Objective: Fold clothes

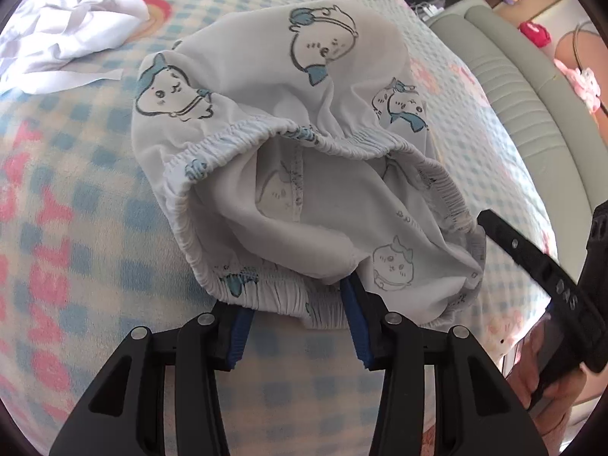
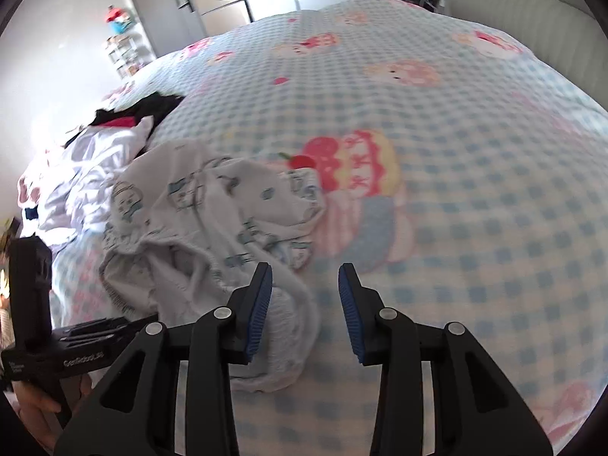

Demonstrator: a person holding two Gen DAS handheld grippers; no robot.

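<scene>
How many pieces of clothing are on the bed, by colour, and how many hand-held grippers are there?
White cartoon-print shorts: 1
Plain white garment: 1
Black garment: 1
Hand-held grippers, left and right: 2
Total: 5 (the crumpled pile may hide more)

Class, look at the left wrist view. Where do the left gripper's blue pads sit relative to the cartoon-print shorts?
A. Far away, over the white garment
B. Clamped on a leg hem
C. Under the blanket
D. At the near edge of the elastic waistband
D: the left gripper is open, its fingers at the near elastic waistband of the cartoon-print shorts, one pad tucked inside the opening.
</scene>
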